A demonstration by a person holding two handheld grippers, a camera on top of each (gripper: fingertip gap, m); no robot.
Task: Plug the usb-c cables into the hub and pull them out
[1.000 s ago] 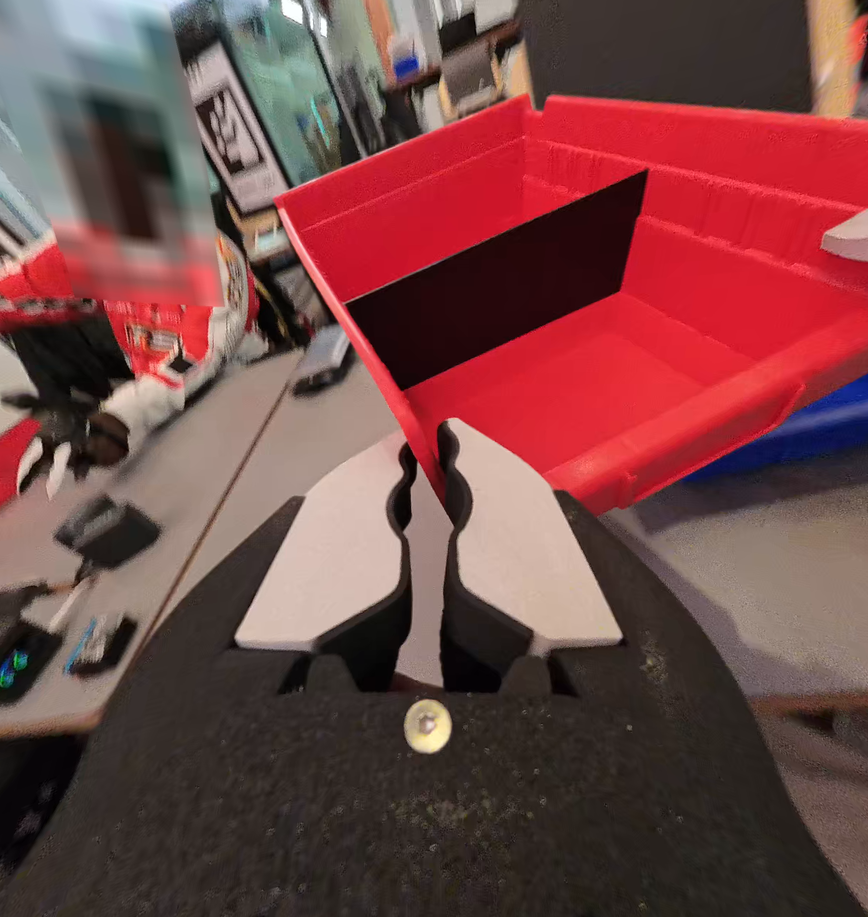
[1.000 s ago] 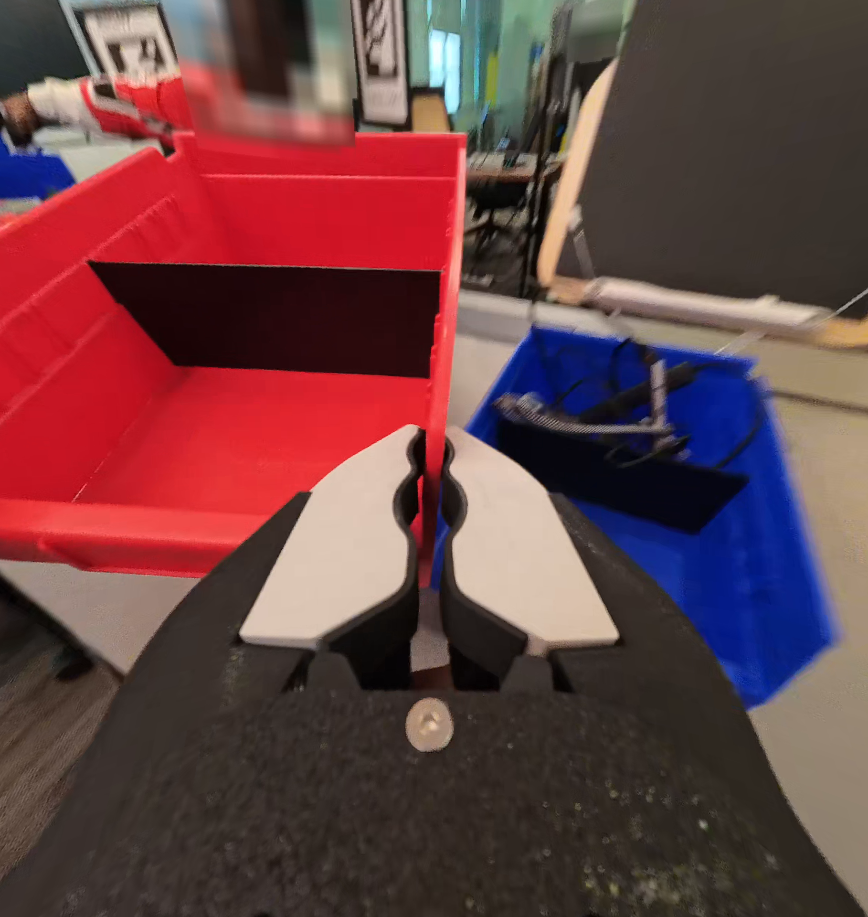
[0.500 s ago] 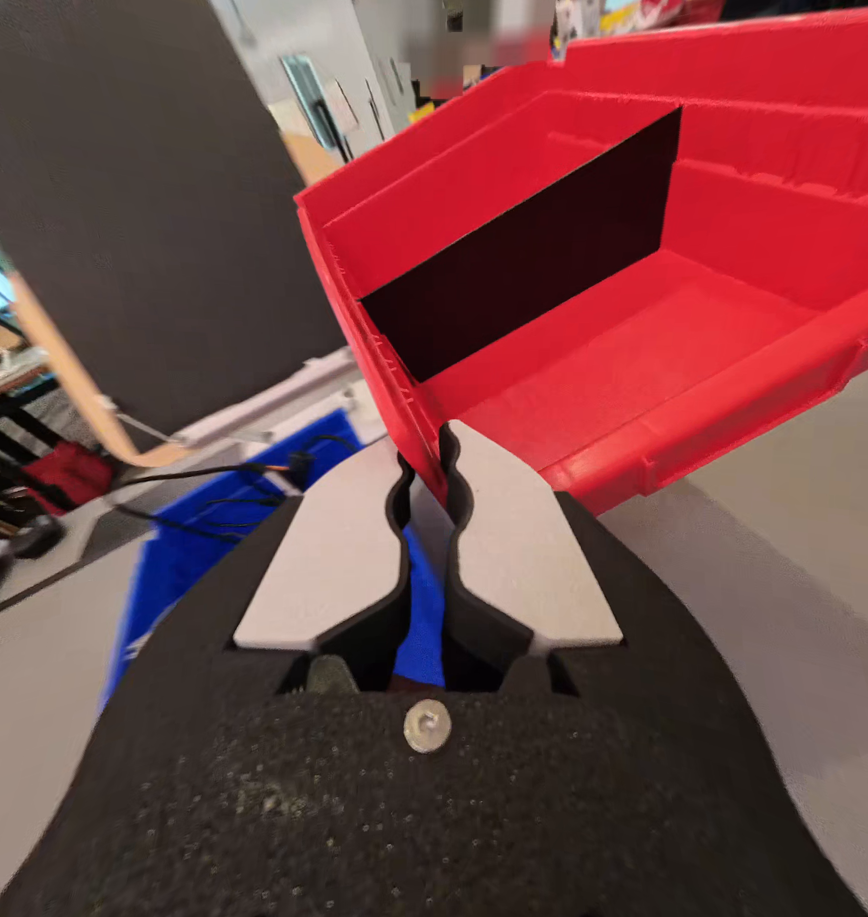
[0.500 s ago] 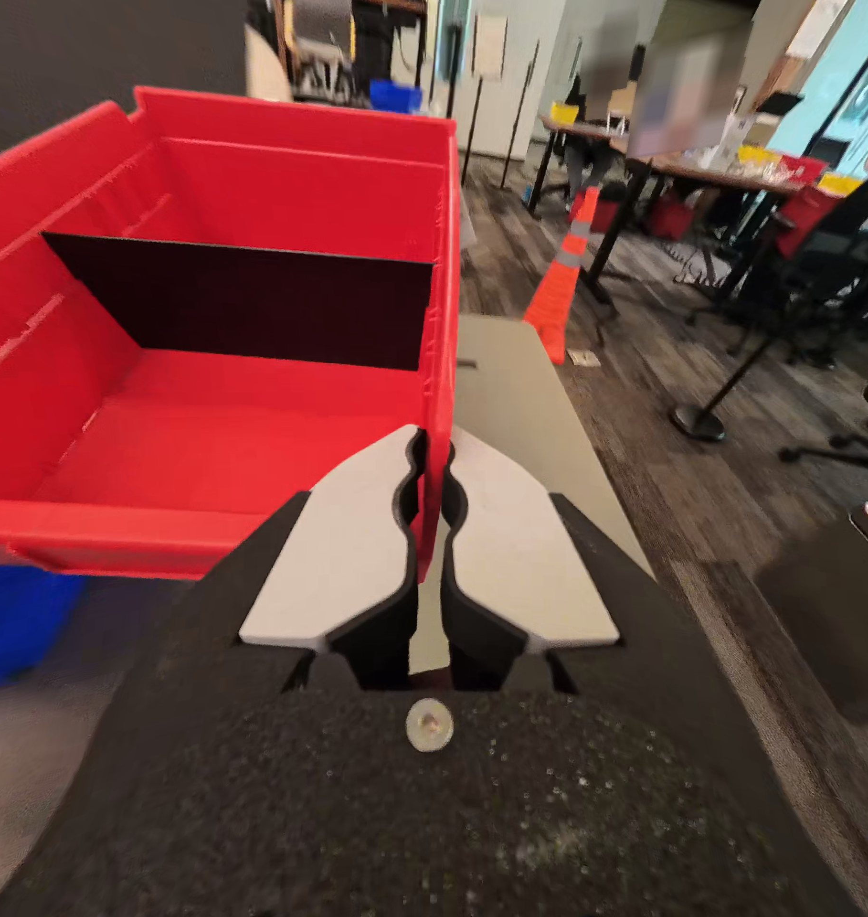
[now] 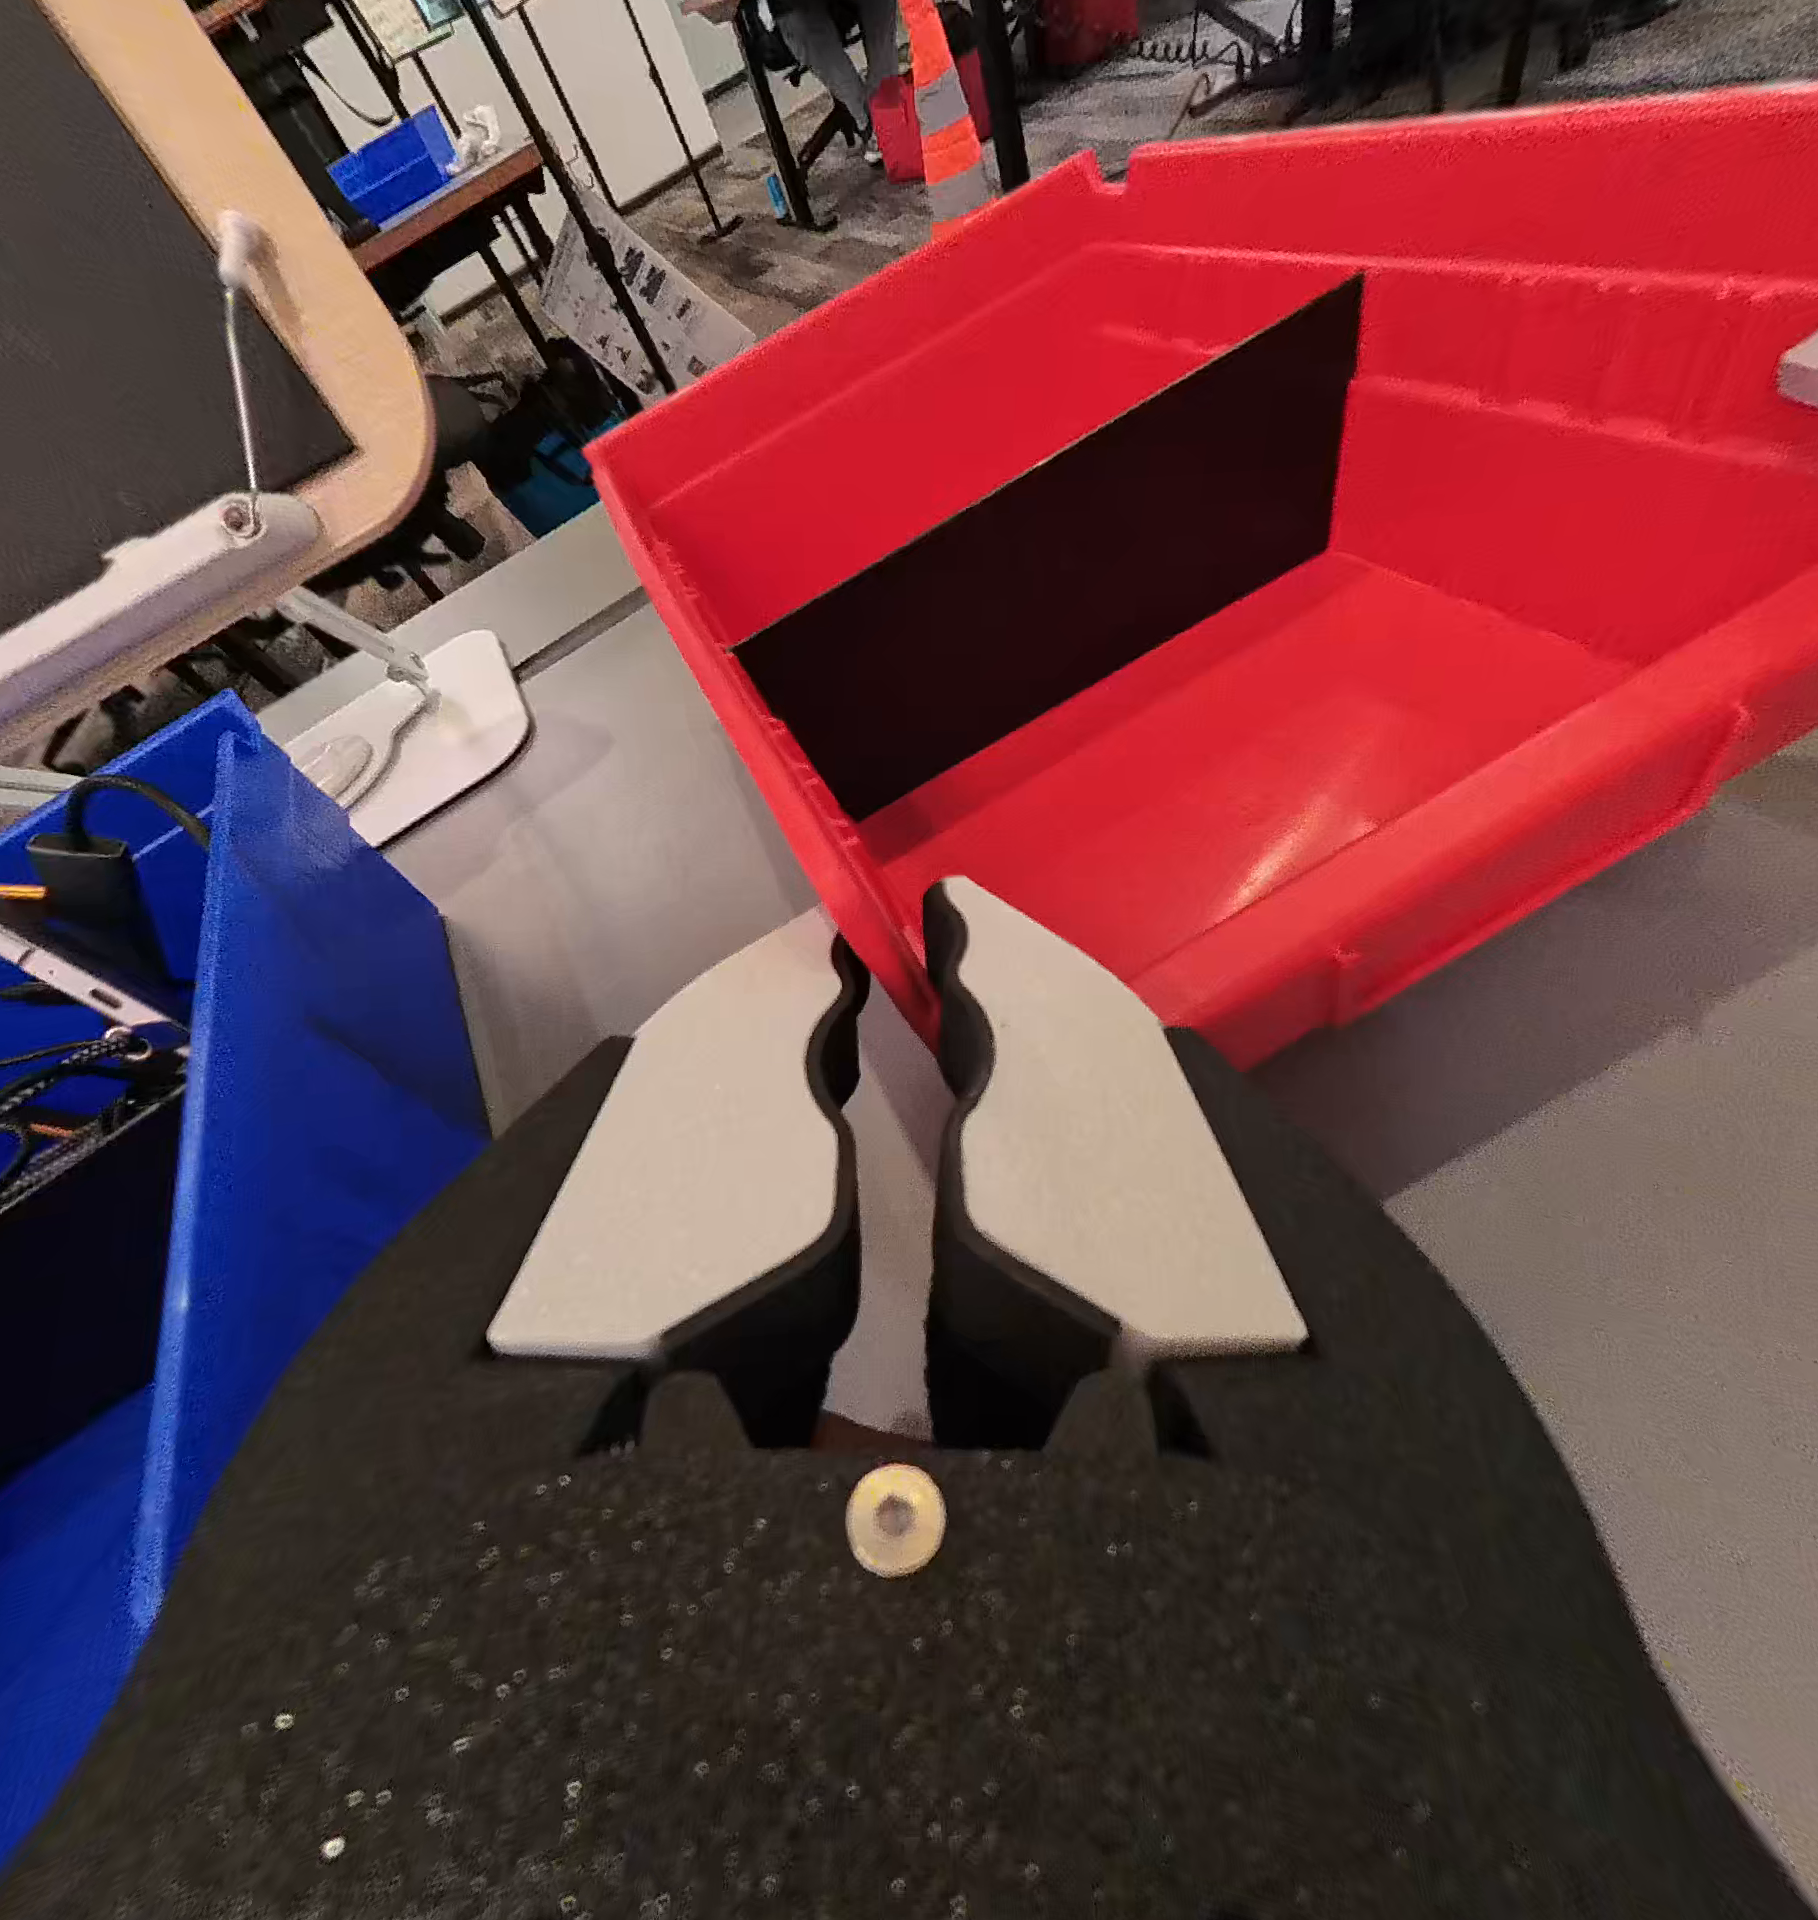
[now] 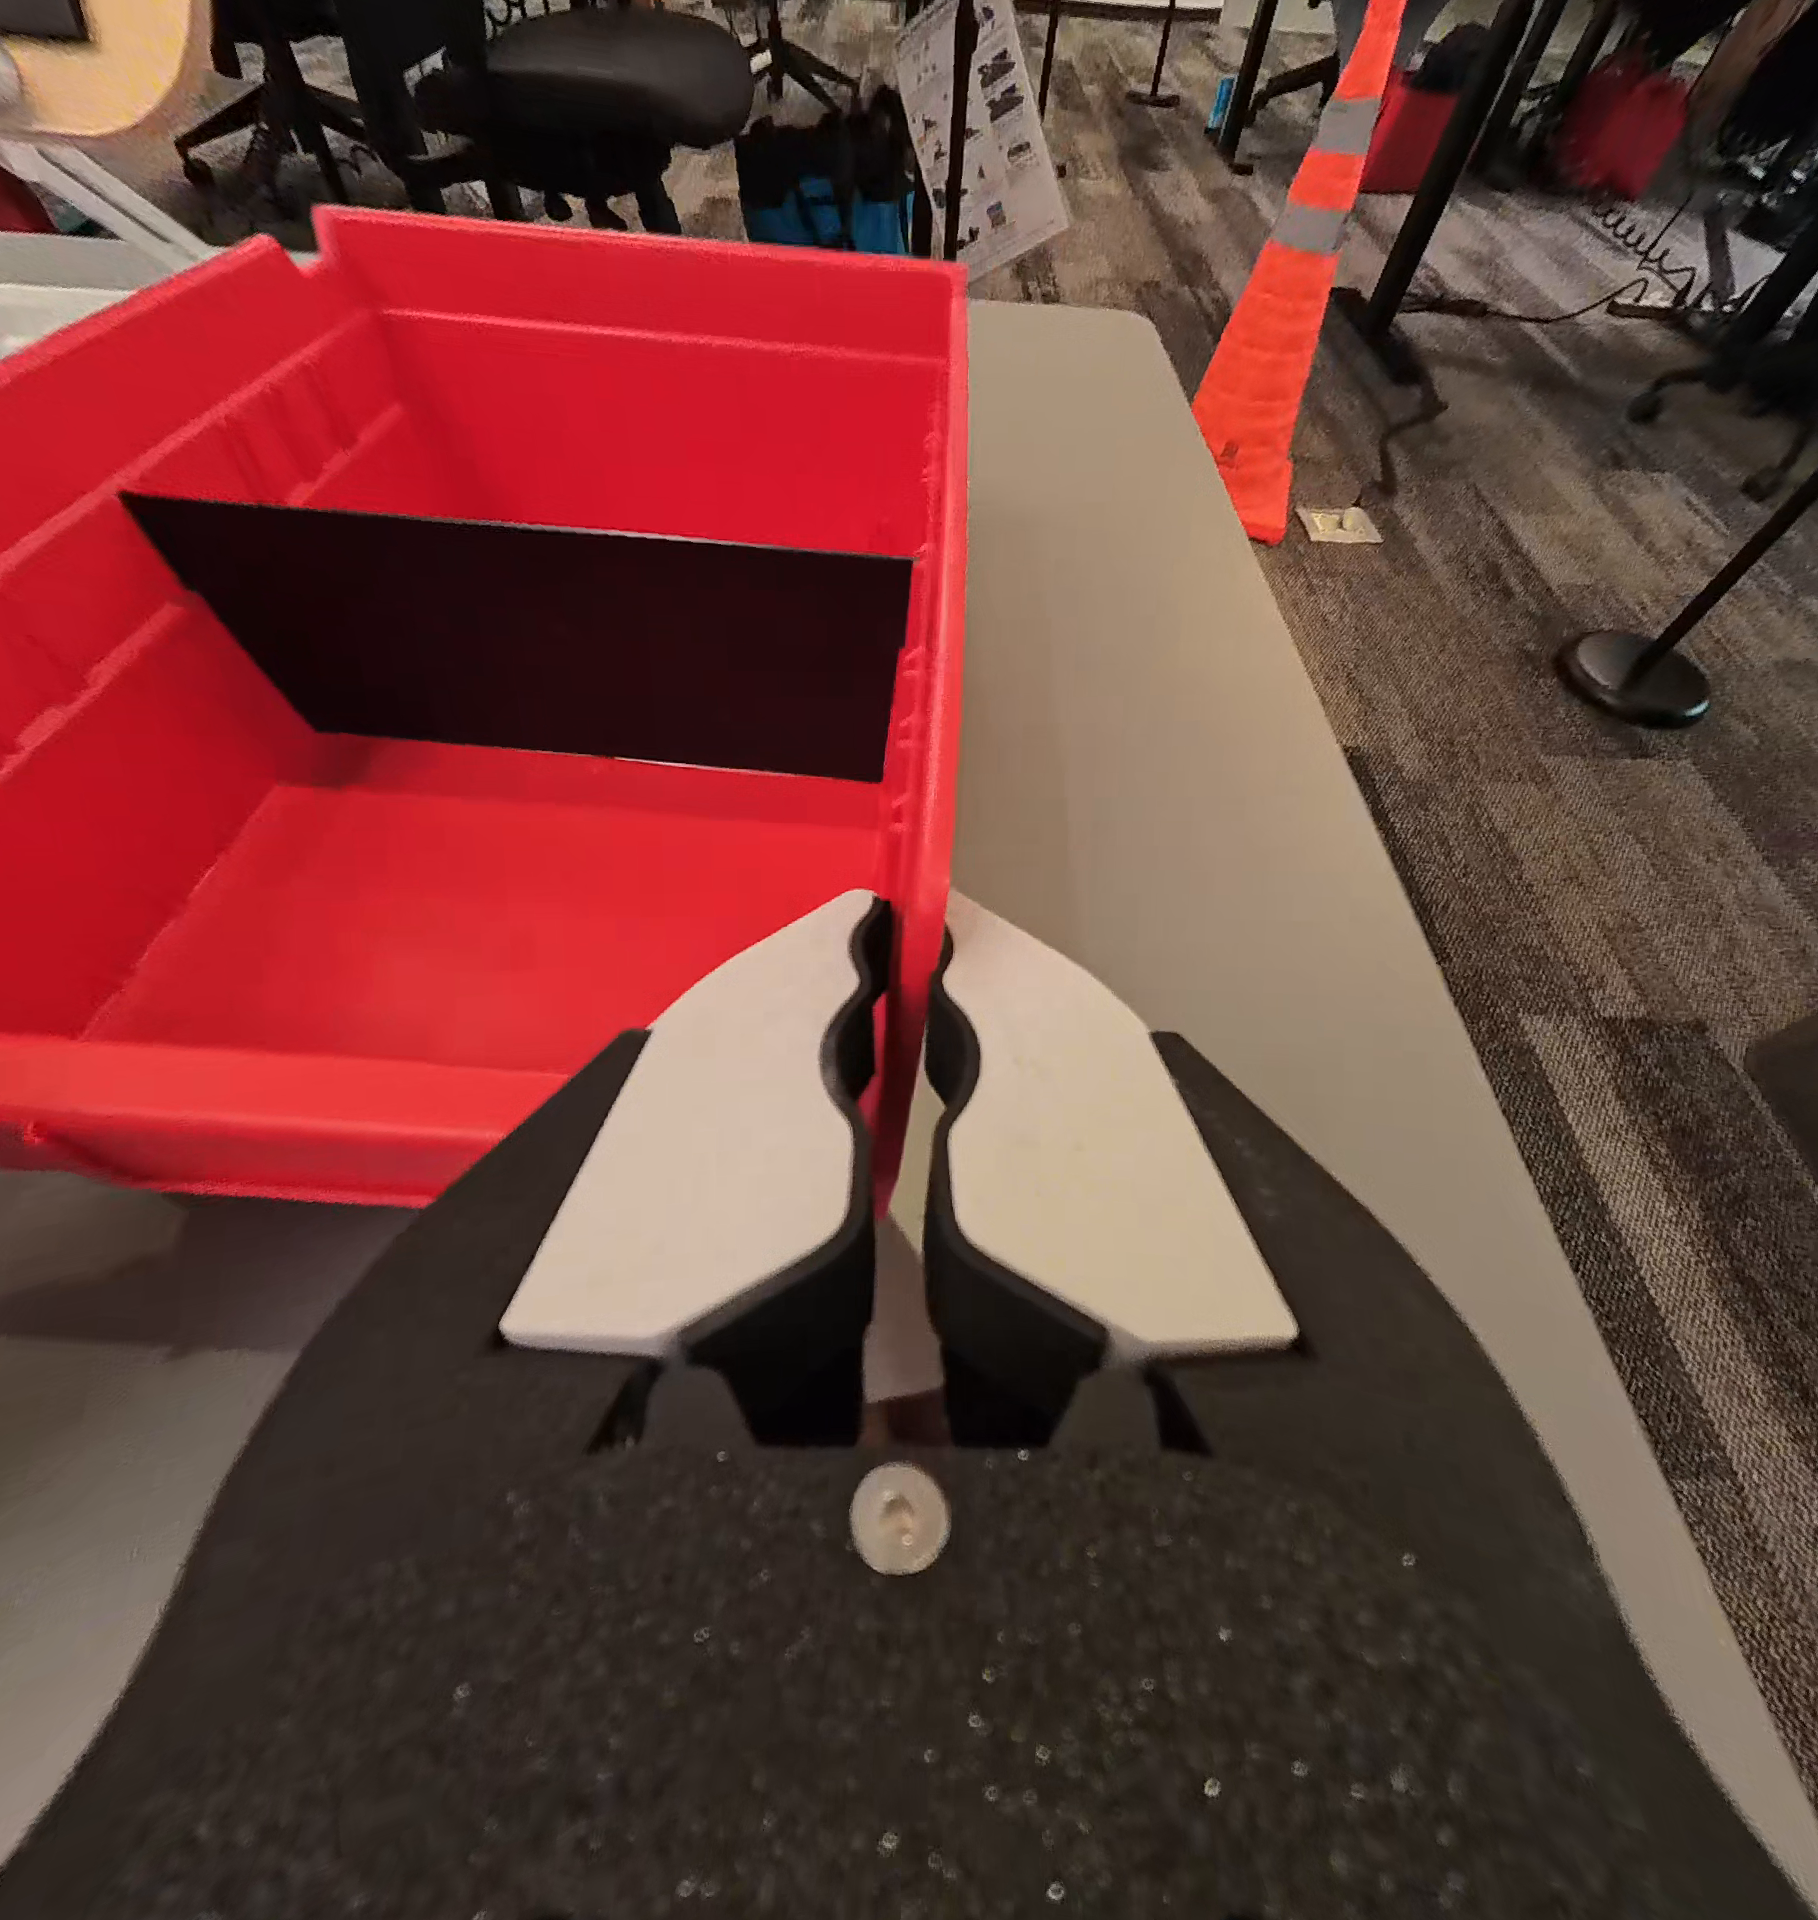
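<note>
Surface [image 5: 1663, 1299], grey and broad, carries a red bin [image 5: 1248, 831] and a blue bin [image 5: 302, 1039], with carpeted floor [image 6: 1611, 935] beyond its edge in the right wrist view. The red bin is the largest thing, open-topped, split by a black divider panel [image 5: 1071, 540] standing upright across it; both compartments that show look bare. It appears tilted and raised off the surface, a shadow lying under its front lip. The left gripper [image 5: 897, 997] pinches the bin's left side wall near the front corner, its grey fingers [image 5: 718, 1164] closed on the thin red rim. The right gripper [image 6: 910, 997] does the same on the right side wall, its fingers [image 6: 1071, 1174] clamped on the red edge [image 6: 920, 727].

The blue bin sits just beside the left gripper, at the left of the left wrist view. Inside it lie the task's things: dark usb-c cables [image 5: 22, 1122] in a loose tangle, a small black adapter-like block [image 5: 84, 883] with a cord looping from its top, and a slim silver hub [image 5: 43, 971] lying slantwise. Whether any cable is plugged in cannot be told.

Farther off stand an orange traffic cone [image 6: 1289, 291], office chairs [image 6: 614, 62] and a white stand base [image 5: 437, 717] on the surface.
</note>
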